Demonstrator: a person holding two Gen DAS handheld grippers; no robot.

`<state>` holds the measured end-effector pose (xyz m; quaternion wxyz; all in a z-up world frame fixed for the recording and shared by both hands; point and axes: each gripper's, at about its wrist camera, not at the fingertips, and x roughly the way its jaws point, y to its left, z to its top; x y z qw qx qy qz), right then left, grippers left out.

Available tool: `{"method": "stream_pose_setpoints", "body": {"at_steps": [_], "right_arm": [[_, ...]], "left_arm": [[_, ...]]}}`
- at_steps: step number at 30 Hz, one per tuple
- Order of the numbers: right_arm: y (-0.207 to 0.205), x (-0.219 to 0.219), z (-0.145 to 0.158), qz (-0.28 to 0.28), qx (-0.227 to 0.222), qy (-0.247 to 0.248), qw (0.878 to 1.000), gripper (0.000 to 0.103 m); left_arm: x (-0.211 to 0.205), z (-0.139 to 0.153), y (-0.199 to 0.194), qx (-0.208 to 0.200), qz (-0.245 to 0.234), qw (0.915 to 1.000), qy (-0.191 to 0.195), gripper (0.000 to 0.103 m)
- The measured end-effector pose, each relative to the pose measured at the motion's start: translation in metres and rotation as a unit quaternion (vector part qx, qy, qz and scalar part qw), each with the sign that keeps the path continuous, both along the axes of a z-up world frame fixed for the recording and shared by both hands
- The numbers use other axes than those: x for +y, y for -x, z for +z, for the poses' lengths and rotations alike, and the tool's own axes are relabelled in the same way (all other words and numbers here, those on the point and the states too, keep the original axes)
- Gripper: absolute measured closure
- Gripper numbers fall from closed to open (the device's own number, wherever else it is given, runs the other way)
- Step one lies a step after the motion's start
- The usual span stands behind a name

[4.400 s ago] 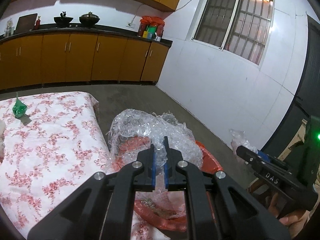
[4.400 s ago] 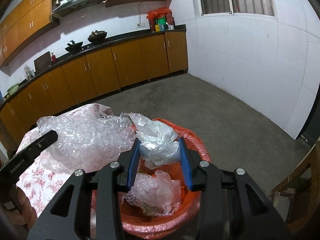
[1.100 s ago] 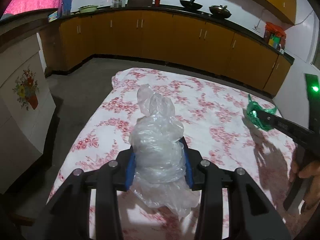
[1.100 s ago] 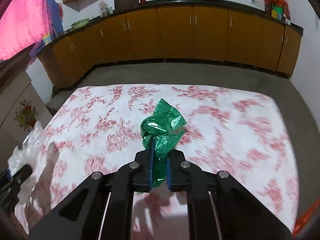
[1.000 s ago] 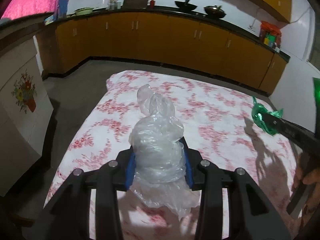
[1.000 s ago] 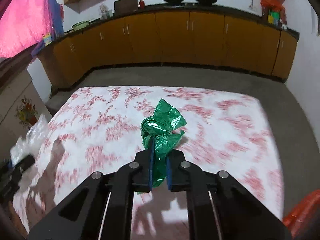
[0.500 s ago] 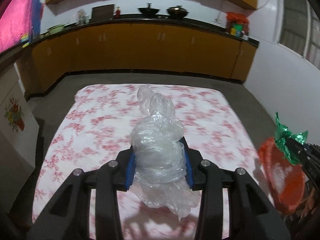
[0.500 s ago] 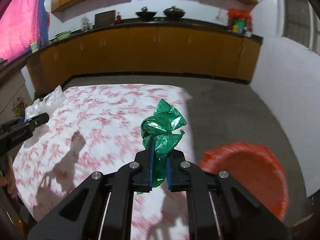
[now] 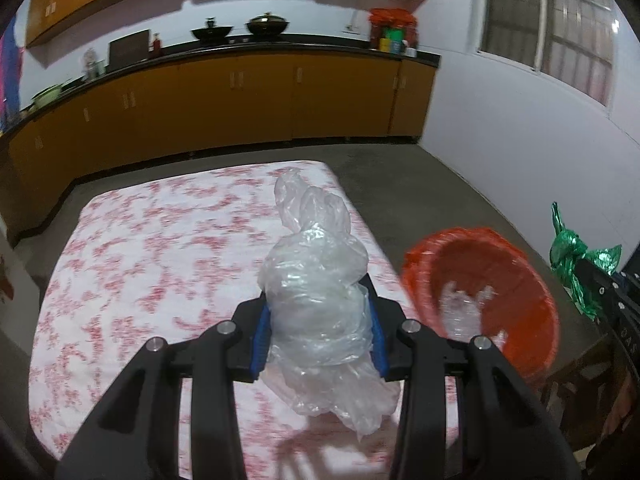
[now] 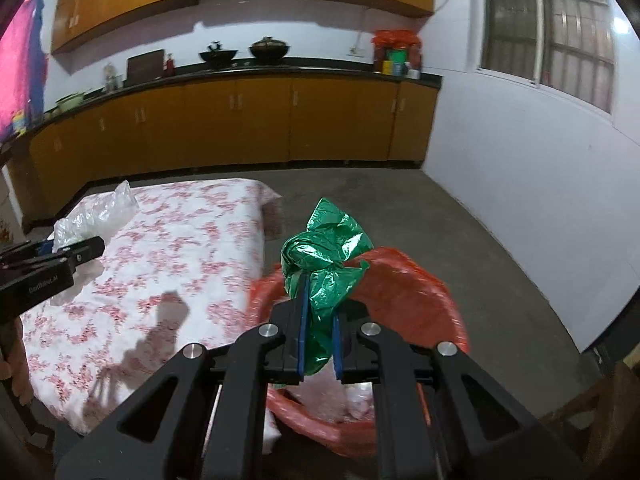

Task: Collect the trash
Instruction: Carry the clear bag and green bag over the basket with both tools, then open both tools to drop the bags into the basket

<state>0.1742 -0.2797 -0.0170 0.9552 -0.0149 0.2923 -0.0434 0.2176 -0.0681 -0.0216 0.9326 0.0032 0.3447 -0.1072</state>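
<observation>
Both grippers have swung from the table [image 9: 132,240] toward the bin [image 9: 532,280]; left gripper [image 9: 318,332] clamps clear plastic [image 9: 316,304], right gripper [image 10: 319,340] pinches green wrapper [image 10: 324,256] over the rim; next, release both inside.

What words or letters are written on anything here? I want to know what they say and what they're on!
"DAS": white letters on the side of the right gripper, seen from the left wrist view.
"GenRobot.AI": this is my best reading of small, blurred print on the side of the left gripper, seen from the right wrist view.
Containers on the counter: any labels are too small and blurred to read.
Nothing else shows readable text.
</observation>
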Motion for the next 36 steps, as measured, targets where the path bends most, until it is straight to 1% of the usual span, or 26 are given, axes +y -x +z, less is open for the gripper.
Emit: {"method": "stream_pose_setpoints", "body": {"at_steps": [4,11,18,21,28,36], "right_arm": [[0.005,-0.02,-0.001,-0.021,-0.006,-0.021,1.0,0.093],[0.008,-0.037,-0.005,-0.035,-0.007,-0.043,0.998,0.093],[0.014,-0.055,-0.008,-0.039,-0.014,-0.072,0.997,0.093],[0.014,-0.061,-0.012,-0.042,-0.013,-0.084,0.996,0.093],[0.012,-0.076,-0.019,-0.053,-0.013,-0.096,0.994,0.093],[0.003,-0.087,-0.022,-0.058,-0.017,-0.102,0.993,0.093]], "left_arm": [[-0.023,-0.001,0.004,-0.002,-0.025,0.9997,-0.002,0.063],[-0.053,-0.005,0.005,0.005,-0.063,0.998,0.005,0.063],[-0.075,-0.005,0.004,0.013,-0.101,0.9938,0.045,0.063],[-0.086,-0.006,0.003,0.014,-0.117,0.9915,0.055,0.063],[-0.112,-0.019,-0.007,0.03,-0.155,0.985,0.069,0.063],[-0.144,-0.041,-0.024,0.054,-0.188,0.9782,0.07,0.063]]}}
